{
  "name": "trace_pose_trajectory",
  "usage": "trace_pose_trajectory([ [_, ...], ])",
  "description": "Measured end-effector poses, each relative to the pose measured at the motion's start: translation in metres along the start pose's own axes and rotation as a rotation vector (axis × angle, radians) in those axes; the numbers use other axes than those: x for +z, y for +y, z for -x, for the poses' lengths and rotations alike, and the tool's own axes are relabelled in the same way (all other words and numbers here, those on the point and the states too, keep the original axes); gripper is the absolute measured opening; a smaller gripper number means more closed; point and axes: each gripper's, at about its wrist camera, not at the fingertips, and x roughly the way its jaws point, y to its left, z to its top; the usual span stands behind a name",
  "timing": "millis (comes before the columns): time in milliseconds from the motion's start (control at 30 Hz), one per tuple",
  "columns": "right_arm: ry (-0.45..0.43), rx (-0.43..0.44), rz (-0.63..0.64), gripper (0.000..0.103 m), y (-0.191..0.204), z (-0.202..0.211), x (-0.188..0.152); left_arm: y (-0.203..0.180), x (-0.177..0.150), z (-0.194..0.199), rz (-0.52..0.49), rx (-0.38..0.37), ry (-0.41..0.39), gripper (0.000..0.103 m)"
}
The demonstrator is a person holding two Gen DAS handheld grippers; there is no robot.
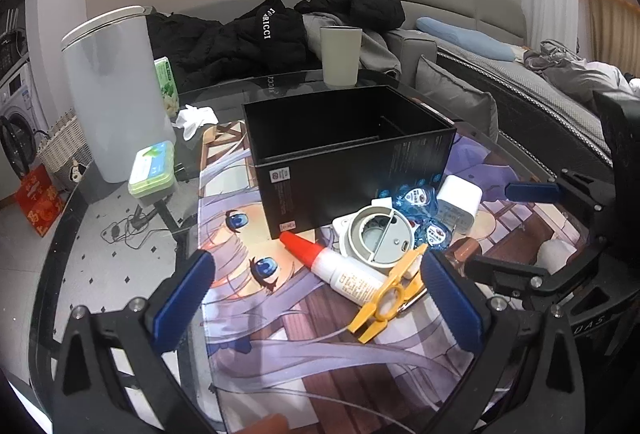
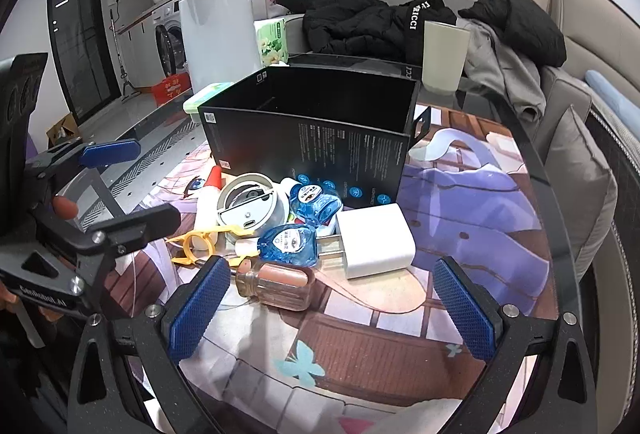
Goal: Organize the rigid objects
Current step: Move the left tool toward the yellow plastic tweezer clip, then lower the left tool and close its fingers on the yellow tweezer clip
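Note:
An open black box (image 1: 352, 157) (image 2: 316, 137) stands on the printed mat. In front of it lies a pile: a white glue bottle with a red cap (image 1: 332, 266) (image 2: 208, 201), a yellow clip (image 1: 392, 294) (image 2: 200, 240), a round grey-white device (image 1: 378, 236) (image 2: 250, 203), blue packets (image 1: 420, 199) (image 2: 288, 244), a white charger (image 1: 460, 201) (image 2: 376, 240) and a clear bottle (image 2: 276, 284). My left gripper (image 1: 316, 298) is open just before the glue bottle and clip. My right gripper (image 2: 332, 312) is open just before the clear bottle and charger. Both are empty.
A grey-white cup (image 1: 341, 55) (image 2: 444, 55) stands behind the box. A tall white bin (image 1: 116, 93) (image 2: 220, 33), a green-lidded container (image 1: 154, 169) and tissue packs (image 2: 274, 39) stand at the left. The round glass table's edge (image 2: 560, 218) curves at the right, beside a sofa.

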Motion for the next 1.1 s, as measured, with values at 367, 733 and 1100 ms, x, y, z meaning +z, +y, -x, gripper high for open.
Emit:
trace_pose_trajectory([
  [367,0.086,0.016,-0.076,0.103,0.001,-0.020,-0.007,0.013,-0.009,0.003,0.027,-0.009,-0.005,0.103],
  [733,0.124,-0.058,-0.085,0.103,-0.027,-0.017,-0.018,0.005,-0.009,-0.011,0.010,-0.045,0.042,0.103],
  [1100,0.132,0.042,-0.025,0.103,-0.011,-0.016,-0.017,-0.001,-0.012,-0.018,-0.018,-0.039,0.072,0.103],
])
